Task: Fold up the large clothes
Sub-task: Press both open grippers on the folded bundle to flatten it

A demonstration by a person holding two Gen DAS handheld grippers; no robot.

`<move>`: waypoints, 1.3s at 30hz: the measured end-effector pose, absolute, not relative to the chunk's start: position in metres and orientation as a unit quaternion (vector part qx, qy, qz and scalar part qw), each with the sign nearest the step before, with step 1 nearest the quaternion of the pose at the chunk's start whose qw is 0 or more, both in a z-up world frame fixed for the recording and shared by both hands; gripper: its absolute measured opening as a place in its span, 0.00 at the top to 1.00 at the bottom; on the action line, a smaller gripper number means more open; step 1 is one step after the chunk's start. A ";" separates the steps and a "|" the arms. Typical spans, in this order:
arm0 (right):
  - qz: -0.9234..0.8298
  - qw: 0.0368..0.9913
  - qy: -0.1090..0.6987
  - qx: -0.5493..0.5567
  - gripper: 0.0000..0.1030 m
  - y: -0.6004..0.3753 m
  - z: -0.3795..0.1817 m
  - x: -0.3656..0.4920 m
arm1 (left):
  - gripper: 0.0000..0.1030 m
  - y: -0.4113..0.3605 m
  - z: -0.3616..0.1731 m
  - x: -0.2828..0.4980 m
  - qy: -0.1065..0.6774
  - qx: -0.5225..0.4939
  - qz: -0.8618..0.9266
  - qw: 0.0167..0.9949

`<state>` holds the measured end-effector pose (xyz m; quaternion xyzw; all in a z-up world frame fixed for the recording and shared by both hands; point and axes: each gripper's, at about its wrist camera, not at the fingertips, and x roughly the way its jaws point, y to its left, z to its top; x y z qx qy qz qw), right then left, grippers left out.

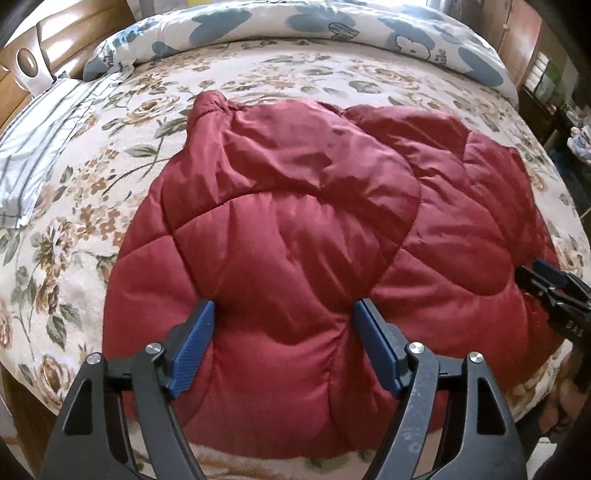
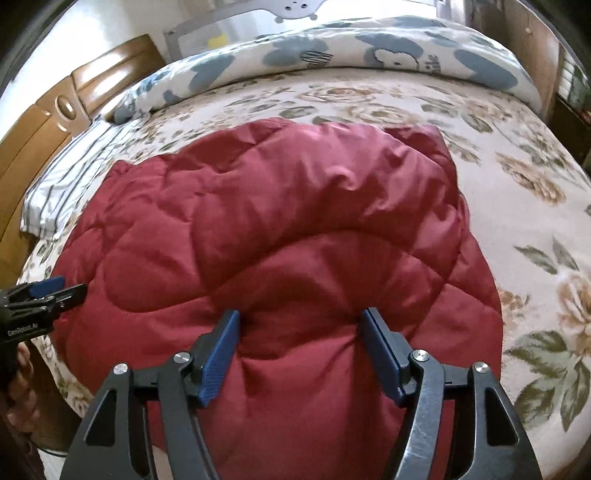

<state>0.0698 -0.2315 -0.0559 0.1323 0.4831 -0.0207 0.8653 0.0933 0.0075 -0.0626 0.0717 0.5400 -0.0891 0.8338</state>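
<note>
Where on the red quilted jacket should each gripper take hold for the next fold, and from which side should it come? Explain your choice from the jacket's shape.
Grip the red quilted jacket at its near hem, coming from the near bed edge. The left gripper and right gripper already stand open there, side by side, jaws pressing puffy panels. The hem is the nearest free edge, so it can probably be lifted and carried toward the far end.

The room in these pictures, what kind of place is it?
Most likely a home bedroom. The red quilted jacket lies on a bed with a floral cover, a rolled duvet with a blue pattern at its far edge, and a wooden headboard beside it.
</note>
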 end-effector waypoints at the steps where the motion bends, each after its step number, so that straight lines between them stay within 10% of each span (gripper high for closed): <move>1: -0.021 0.865 0.483 0.136 0.34 -0.234 -0.057 0.070 | 0.23 0.004 -0.065 0.094 0.538 0.079 -0.087 0.835; 39: -0.025 0.869 0.472 0.144 0.30 -0.240 -0.069 0.068 | 0.17 -0.002 -0.076 0.094 0.519 0.104 -0.083 0.845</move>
